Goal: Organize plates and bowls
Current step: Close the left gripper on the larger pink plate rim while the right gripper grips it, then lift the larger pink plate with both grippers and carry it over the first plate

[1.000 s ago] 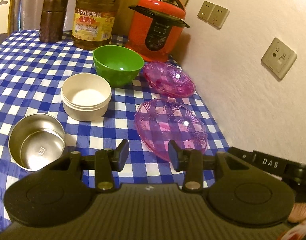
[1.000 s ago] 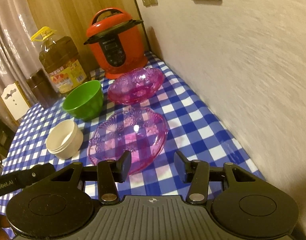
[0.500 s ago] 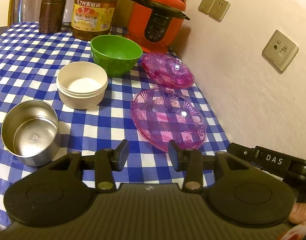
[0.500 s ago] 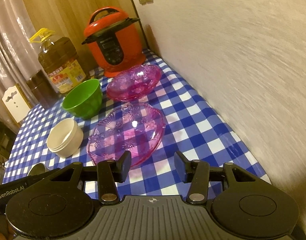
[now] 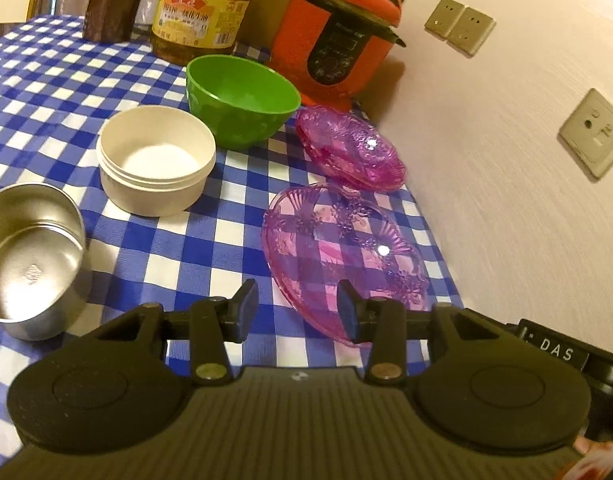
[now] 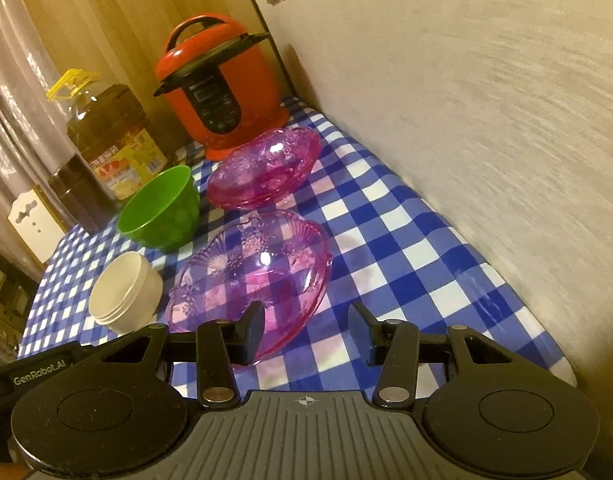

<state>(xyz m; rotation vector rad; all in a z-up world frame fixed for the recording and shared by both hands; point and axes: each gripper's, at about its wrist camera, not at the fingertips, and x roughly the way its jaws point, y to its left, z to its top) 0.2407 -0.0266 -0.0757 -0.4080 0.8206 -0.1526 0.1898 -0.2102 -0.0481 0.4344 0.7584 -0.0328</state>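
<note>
On the blue checked tablecloth [image 5: 46, 92] stand a steel bowl [image 5: 26, 260], a cream bowl [image 5: 154, 164], a green bowl [image 5: 242, 100] and two pink glass plates. The near pink plate [image 5: 342, 256] lies just ahead of my left gripper [image 5: 298, 308], which is open and empty. The far pink plate [image 5: 350, 148] sits behind it. In the right wrist view my right gripper [image 6: 306, 332] is open and empty, its left finger over the near pink plate's [image 6: 254, 272] front edge; the far pink plate [image 6: 266, 168], green bowl [image 6: 162, 208] and cream bowl [image 6: 126, 288] show too.
A red pressure cooker [image 5: 338, 36], a large oil bottle [image 5: 202, 8] and a dark brown canister [image 5: 114, 0] stand at the back. A white wall [image 5: 506, 160] with sockets runs along the table's right side. The right gripper's body [image 5: 566, 356] is beside my left gripper.
Both grippers have moved a little closer to the near pink plate, and both views have tilted. The dishes have not moved. Both grippers stay open.
</note>
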